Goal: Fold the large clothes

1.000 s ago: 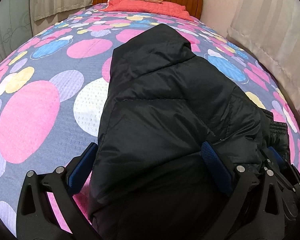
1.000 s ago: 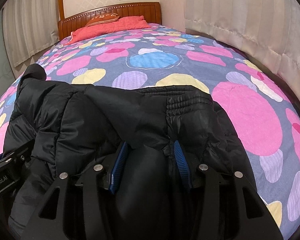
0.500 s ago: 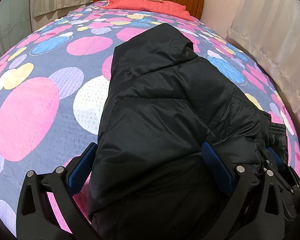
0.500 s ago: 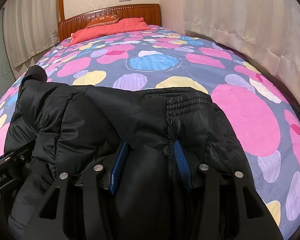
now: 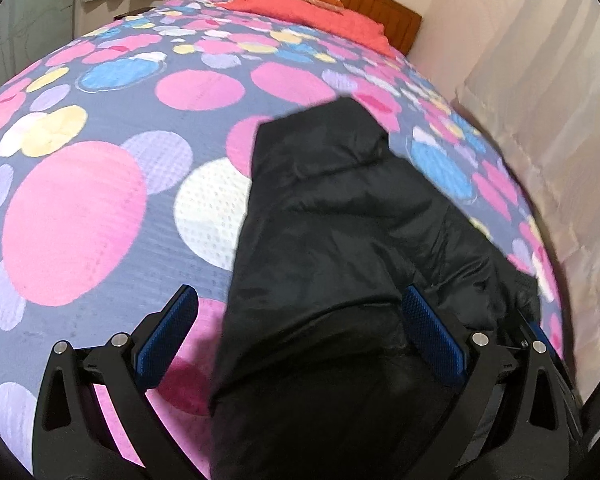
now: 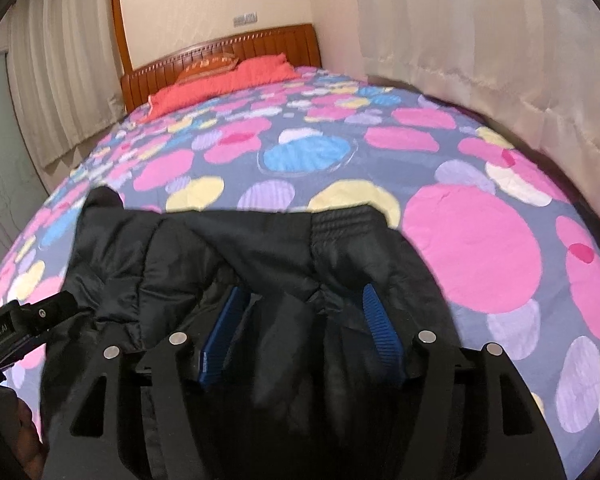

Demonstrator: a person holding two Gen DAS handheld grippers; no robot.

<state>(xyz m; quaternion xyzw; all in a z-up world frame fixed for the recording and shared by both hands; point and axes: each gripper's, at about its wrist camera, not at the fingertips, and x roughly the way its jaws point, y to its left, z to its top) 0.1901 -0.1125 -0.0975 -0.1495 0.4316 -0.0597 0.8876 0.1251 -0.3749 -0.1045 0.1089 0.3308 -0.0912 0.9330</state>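
Note:
A black puffer jacket (image 5: 340, 240) lies folded on the bed, its hood end pointing toward the headboard. My left gripper (image 5: 300, 292) is open wide over the jacket's near end. Its left pad (image 5: 168, 336) hangs over bare bedspread and its right pad (image 5: 432, 336) is beside the fabric. In the right wrist view the jacket (image 6: 228, 248) fills the foreground. My right gripper (image 6: 300, 290) straddles a slack ridge of it near the ribbed cuff (image 6: 340, 220). Its jaws are opening and both blue pads stand off the cloth.
The bedspread (image 5: 80, 220) with pink, blue and yellow circles covers the whole bed. A red pillow (image 6: 220, 84) and a wooden headboard (image 6: 220, 56) are at the far end. Curtains (image 6: 500, 60) hang along the right side. The left gripper's body (image 6: 20, 320) shows at the right view's left edge.
The right jaws have spread and let go of the jacket ridge they pinched. Both cameras have lifted back. The left gripper's left pad, earlier against the jacket edge, now stands apart from it.

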